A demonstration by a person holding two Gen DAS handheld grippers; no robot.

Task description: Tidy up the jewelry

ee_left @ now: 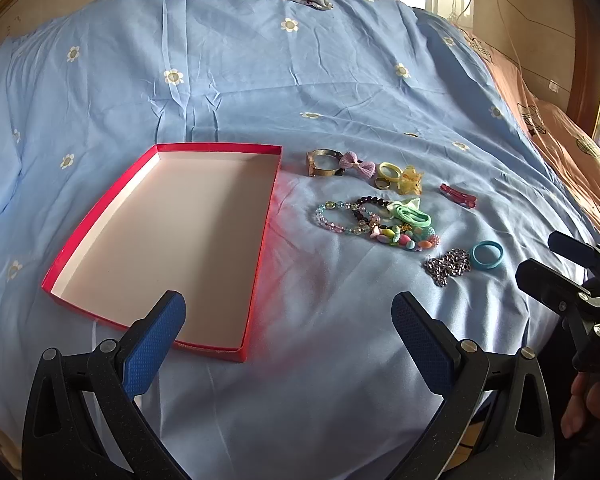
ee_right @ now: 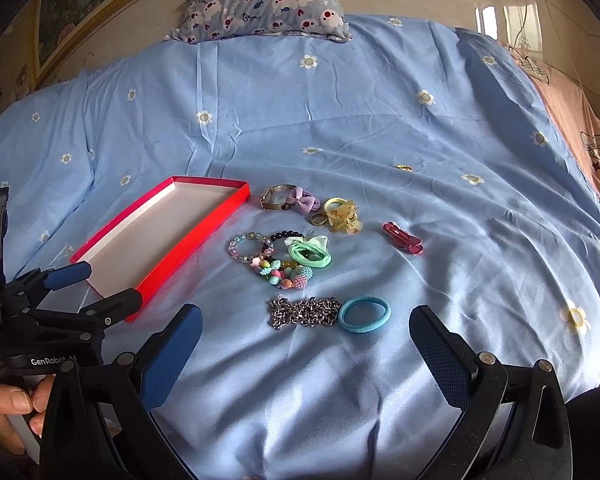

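Both grippers hover low over the bed with nothing in them: the left gripper (ee_left: 288,320) at bottom centre of its view, jaws wide apart, and the right gripper (ee_right: 306,332) likewise spread, at the bottom of its view. In the left view the red tray (ee_left: 70,248) sits left of centre, and its white floor is bare. All the jewelry lies on the blue sheet (ee_left: 260,80) right of it: a watch (ee_left: 320,163) and purple bow (ee_left: 357,164) furthest up, a yellow clip (ee_left: 410,179), pink clips (ee_left: 458,195), bead bracelets (ee_left: 340,216), a green tie (ee_left: 412,216), then a chain (ee_right: 304,312) and blue tie (ee_right: 364,314) just above the right gripper's fingers. By my reading the sorting has not begun; every piece is left to move, and the chain and blue tie look the nearest first picks.
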